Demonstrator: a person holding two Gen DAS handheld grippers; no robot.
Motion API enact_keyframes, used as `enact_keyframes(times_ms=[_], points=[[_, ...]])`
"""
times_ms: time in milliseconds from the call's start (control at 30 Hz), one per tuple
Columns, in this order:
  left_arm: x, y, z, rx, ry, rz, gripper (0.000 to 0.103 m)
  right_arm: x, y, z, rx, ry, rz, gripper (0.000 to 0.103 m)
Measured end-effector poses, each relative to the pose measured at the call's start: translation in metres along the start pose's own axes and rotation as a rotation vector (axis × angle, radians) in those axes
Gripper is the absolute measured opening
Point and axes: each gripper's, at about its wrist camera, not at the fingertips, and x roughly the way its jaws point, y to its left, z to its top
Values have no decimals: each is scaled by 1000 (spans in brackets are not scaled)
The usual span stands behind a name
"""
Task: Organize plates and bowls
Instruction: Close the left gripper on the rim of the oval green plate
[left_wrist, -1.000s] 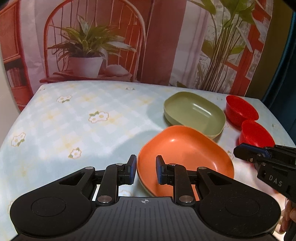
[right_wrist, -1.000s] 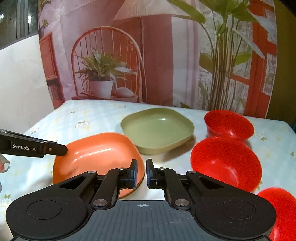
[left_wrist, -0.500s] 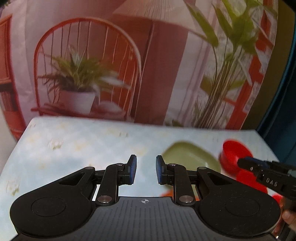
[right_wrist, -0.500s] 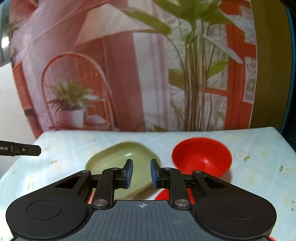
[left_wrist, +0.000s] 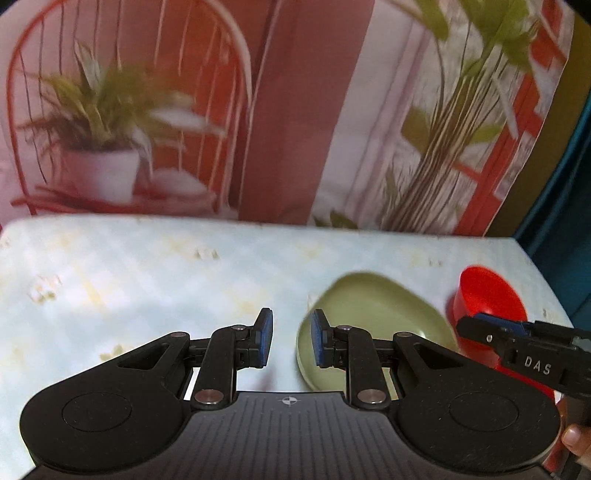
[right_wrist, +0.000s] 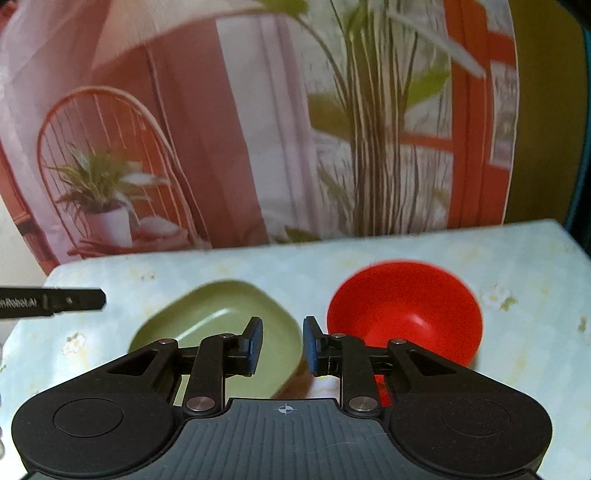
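Observation:
A green squarish plate (left_wrist: 376, 314) lies on the table, just right of my left gripper (left_wrist: 290, 339), which is open and empty above the cloth. A red bowl (left_wrist: 487, 299) stands to the plate's right, partly behind the right gripper's finger. In the right wrist view the green plate (right_wrist: 221, 317) sits left of centre and the red bowl (right_wrist: 406, 314) right of centre. My right gripper (right_wrist: 282, 347) is open and empty, above the gap between them. The orange plate is hidden below both cameras.
The table carries a pale blue floral cloth (left_wrist: 147, 280). A printed backdrop with a chair and plants (left_wrist: 110, 129) stands along the far edge. The table's right edge (right_wrist: 569, 240) lies near the red bowl. The left gripper's finger (right_wrist: 55, 301) enters at the left.
Both grippers have lifted and moved forward, so the orange plate and nearer red bowls dropped out of view. The right gripper's jaws have opened wider.

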Motion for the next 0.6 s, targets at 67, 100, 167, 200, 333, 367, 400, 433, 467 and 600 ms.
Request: enact_keyframes(times_ms=[67, 100, 167, 200, 333, 367, 400, 433, 467, 600], points=[[7, 1, -4, 8, 19, 0, 24, 6, -1, -3, 1, 20, -3, 22], [11, 0, -6, 15, 29, 7, 24, 8, -1, -4, -3, 30, -4, 22], [17, 1, -9, 20, 46, 14, 24, 13, -1, -6, -7, 52, -4, 23], [19, 3, -10, 18, 55, 7, 24, 15, 0, -6, -8, 58, -6, 23], [28, 8, -13, -6, 77, -25, 24, 20, 1, -6, -15, 81, -14, 26], [29, 8, -15, -11, 84, -33, 24, 22, 2, -6, -20, 86, -17, 28], [31, 8, -16, -14, 93, -41, 24, 23, 2, -6, -23, 89, -18, 29], [32, 8, -17, -12, 98, -46, 24, 24, 3, -6, -25, 94, -18, 30], [34, 6, -18, -6, 97, -44, 24, 25, 3, -6, -27, 100, -19, 30], [35, 5, -21, 5, 86, -74, 14, 31, 3, -8, -33, 125, -25, 32]])
